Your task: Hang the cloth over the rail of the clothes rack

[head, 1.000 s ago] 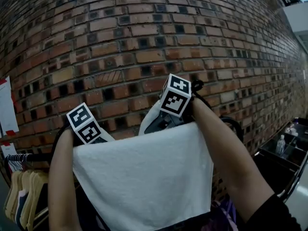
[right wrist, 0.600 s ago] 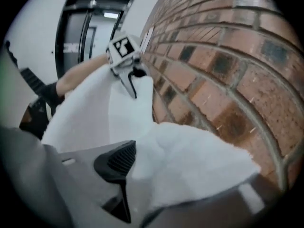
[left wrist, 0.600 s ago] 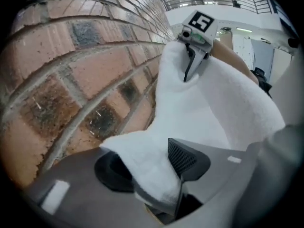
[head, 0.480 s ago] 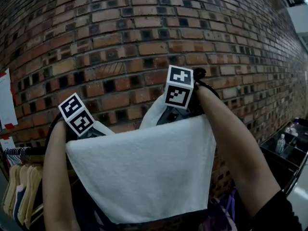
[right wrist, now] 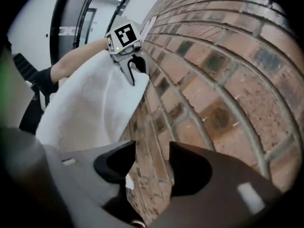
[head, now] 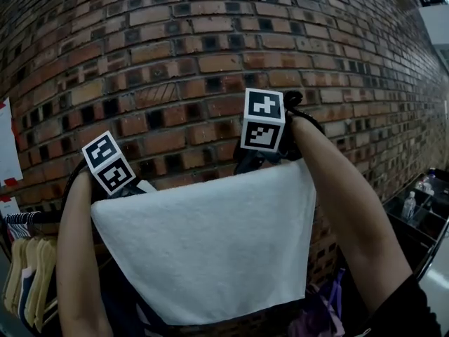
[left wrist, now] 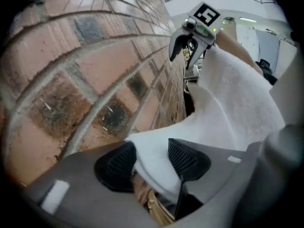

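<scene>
Cloth sits between spread jaws of left gripper; right gripper gapes empty beside it.

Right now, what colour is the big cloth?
The cloth is plain white, with no pattern. The head view shows it best.

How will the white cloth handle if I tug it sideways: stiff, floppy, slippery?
Probably floppy: the cloth hangs in a sheet and bends softly between the left gripper's open jaws. Likely light: it looks thin. Its fuzzy, towel-like surface looks grippy, so it should drag rather than slide.
</scene>
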